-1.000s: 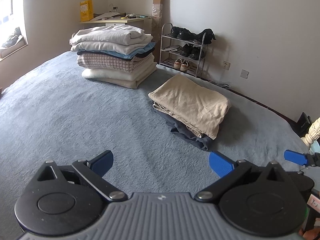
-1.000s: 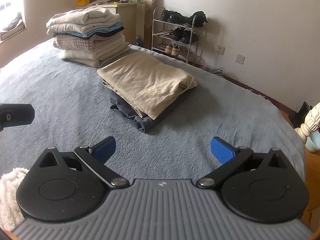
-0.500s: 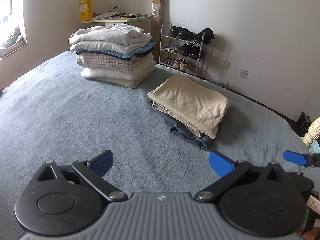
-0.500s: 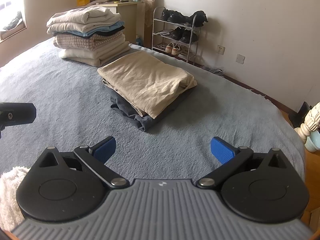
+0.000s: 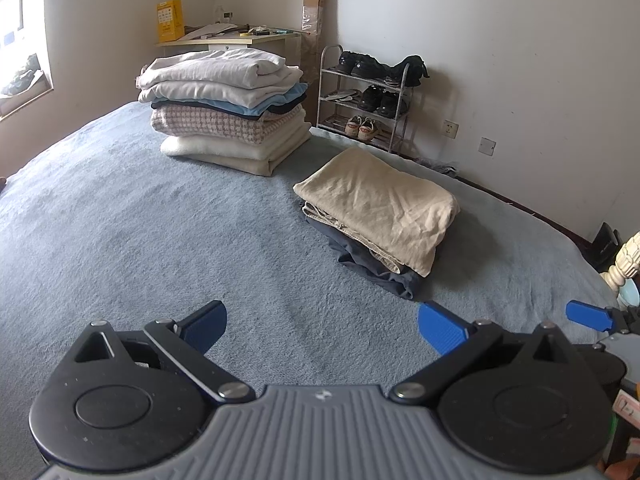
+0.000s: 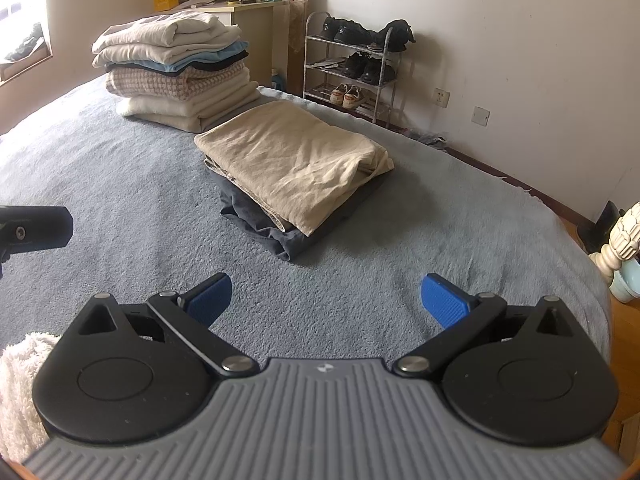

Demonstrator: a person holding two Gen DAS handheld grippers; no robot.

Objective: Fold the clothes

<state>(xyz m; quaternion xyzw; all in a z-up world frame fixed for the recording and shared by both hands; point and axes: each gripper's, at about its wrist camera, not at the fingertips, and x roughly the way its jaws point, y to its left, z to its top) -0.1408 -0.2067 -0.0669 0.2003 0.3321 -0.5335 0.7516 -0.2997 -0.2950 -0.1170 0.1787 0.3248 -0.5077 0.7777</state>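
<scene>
A folded beige garment [image 5: 380, 204] [image 6: 292, 156] lies on top of a folded dark grey one [image 5: 372, 264] [image 6: 256, 216] on the blue-grey bed cover [image 5: 140, 232]. Behind them stands a tall stack of folded clothes [image 5: 228, 108] [image 6: 176, 68]. My left gripper [image 5: 322, 326] hovers open over bare cover, short of the beige garment and holding nothing. My right gripper [image 6: 326, 300] is open too, a little in front of the same small pile. A fluffy white cloth [image 6: 18, 392] shows at the lower left of the right wrist view.
A metal shoe rack [image 5: 368, 100] with several shoes stands against the far wall beside a desk [image 5: 228, 40] holding a yellow box [image 5: 170, 20]. A white carved bedpost [image 6: 620, 236] marks the bed's right corner. The bed's edge runs along the wall side.
Both grippers have drifted very slightly; the piles sit almost where they were. Neither gripper's opening has changed.
</scene>
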